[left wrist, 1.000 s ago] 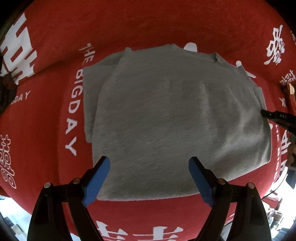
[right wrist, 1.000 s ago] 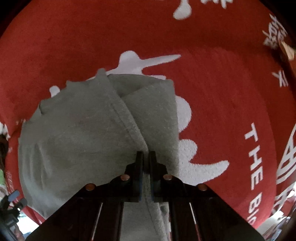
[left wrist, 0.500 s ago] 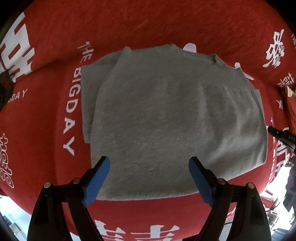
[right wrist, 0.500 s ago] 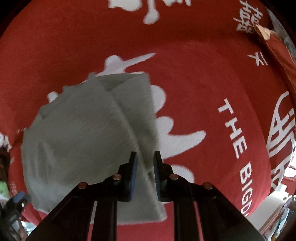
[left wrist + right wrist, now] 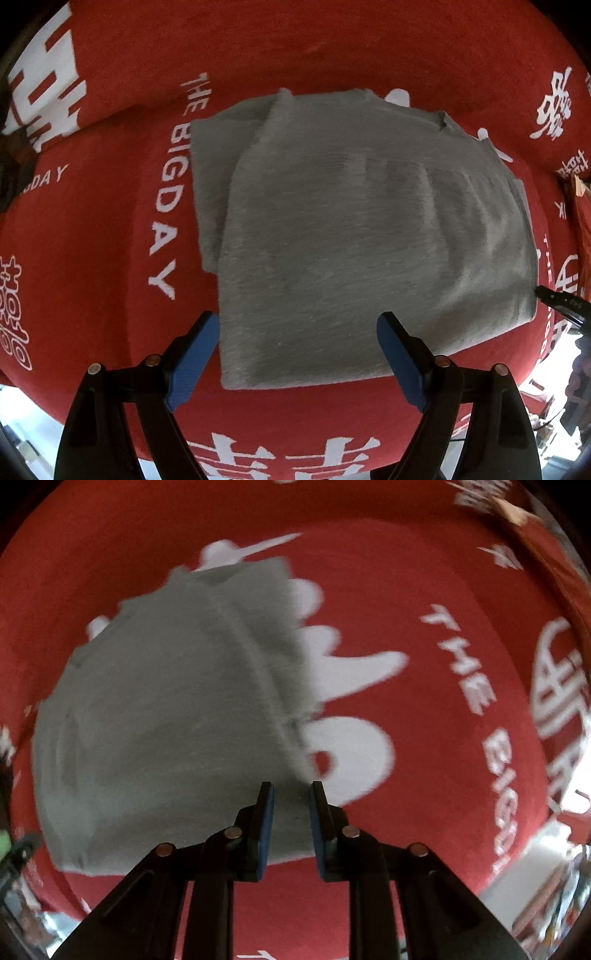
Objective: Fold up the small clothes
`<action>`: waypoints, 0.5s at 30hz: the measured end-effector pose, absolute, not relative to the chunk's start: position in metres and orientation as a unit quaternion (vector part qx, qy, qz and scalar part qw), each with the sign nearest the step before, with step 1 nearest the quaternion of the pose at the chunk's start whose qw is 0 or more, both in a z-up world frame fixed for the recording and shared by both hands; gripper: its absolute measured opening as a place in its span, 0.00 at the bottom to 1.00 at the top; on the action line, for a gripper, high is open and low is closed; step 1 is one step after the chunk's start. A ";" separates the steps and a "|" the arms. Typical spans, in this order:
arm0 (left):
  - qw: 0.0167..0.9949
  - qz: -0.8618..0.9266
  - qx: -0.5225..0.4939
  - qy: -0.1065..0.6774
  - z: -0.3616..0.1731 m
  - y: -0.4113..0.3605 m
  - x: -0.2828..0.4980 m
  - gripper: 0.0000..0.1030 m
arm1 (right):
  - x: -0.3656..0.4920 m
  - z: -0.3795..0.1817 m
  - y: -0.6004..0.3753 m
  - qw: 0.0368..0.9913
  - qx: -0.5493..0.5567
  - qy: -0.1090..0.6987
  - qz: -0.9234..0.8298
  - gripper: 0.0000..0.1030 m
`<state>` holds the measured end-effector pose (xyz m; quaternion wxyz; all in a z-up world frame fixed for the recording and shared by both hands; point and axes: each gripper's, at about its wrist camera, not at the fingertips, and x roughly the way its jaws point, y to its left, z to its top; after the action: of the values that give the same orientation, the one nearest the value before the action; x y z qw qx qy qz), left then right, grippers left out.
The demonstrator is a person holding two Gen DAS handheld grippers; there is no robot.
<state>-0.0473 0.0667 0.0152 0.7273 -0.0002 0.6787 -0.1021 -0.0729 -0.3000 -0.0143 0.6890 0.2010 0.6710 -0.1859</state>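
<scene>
Covering the table, red cloth (image 5: 110,240) under grey garment (image 5: 369,240); left claw (image 5: 297,354) wide, right claw (image 5: 291,812) opening, both empty.

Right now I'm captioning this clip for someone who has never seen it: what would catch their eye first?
The folded grey garment lies flat in the middle of a bright red cloth printed with white lettering. The left gripper hangs wide open over the garment's near edge. The right gripper sits at its side edge, jaws opening, pads clear of the fabric.
</scene>
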 end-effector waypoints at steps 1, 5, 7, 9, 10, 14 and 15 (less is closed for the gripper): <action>0.728 -0.102 -0.001 0.678 0.015 0.069 -0.048 0.85 | -0.074 -0.011 -0.302 0.690 0.207 0.667 -0.189 0.24; 0.730 -0.097 -0.001 0.676 0.013 0.078 -0.049 0.85 | -0.074 0.009 -0.293 0.699 0.223 0.657 -0.174 0.27; 0.729 -0.093 -0.001 0.678 0.011 0.082 -0.049 0.85 | -0.071 0.017 -0.276 0.707 0.228 0.653 -0.147 0.33; 0.729 -0.090 0.000 0.679 0.009 0.086 -0.049 0.85 | -0.068 0.018 -0.258 0.709 0.238 0.653 -0.121 0.40; 0.729 -0.089 -0.001 0.679 0.009 0.088 -0.049 0.85 | -0.064 0.017 -0.250 0.706 0.242 0.656 -0.109 0.41; 0.727 -0.085 -0.005 0.681 0.006 0.100 -0.048 0.85 | -0.065 0.005 -0.202 0.690 0.253 0.676 -0.059 0.41; 0.726 -0.085 -0.007 0.683 0.005 0.104 -0.048 0.85 | -0.065 0.001 -0.189 0.683 0.253 0.683 -0.048 0.41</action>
<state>-0.0482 0.1044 0.0050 0.7259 -0.0072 0.6825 -0.0849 -0.0650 -0.1894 0.0005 0.6834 0.2534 0.6830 -0.0481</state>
